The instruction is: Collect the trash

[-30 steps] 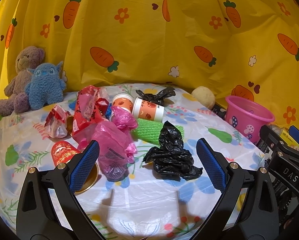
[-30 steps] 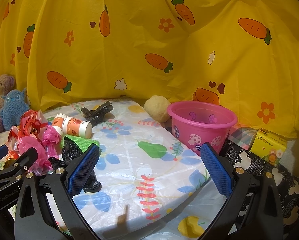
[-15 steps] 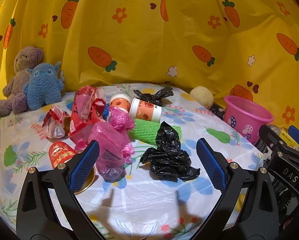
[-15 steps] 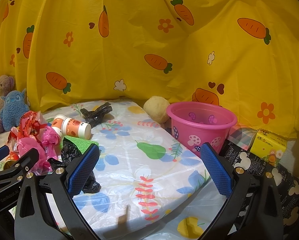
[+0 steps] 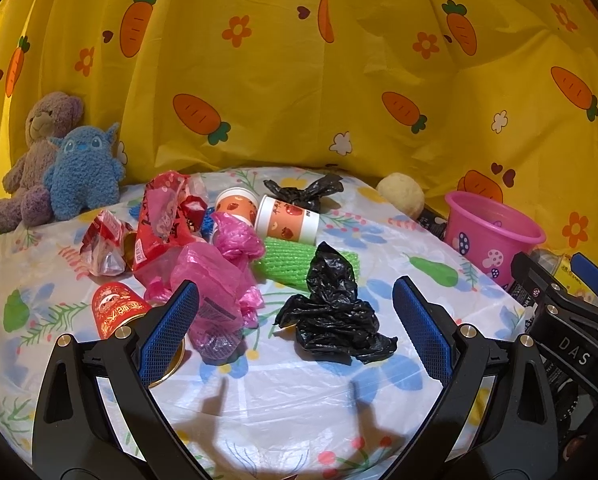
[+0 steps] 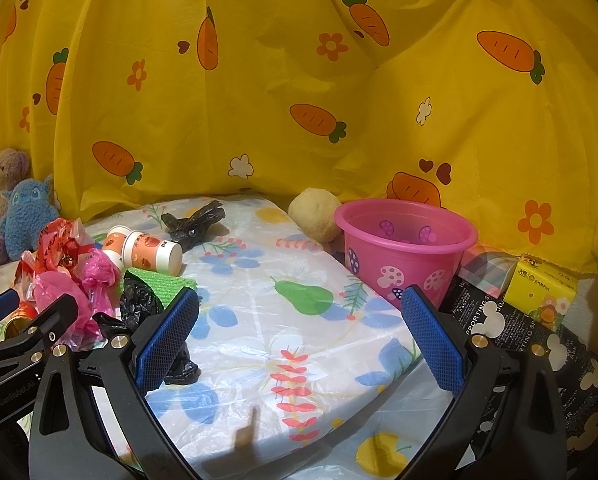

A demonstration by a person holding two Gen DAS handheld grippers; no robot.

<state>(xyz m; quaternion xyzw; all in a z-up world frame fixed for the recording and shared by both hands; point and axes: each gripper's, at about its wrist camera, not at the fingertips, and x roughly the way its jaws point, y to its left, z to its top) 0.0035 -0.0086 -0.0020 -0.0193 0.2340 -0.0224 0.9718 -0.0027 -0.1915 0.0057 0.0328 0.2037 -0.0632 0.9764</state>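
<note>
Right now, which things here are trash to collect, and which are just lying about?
Job: black bag, pink bags, green foam net, paper cups, red wrappers, pink bucket.
Lying about: plush toys, yellow tissue pack.

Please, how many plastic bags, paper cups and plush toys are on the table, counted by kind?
Black plastic bags: 2, a large crumpled one near the front and a small knotted one at the back.
Pink plastic bags: 2
Paper cups lying on their sides: 2
Plush toys: 2
Total: 8
</note>
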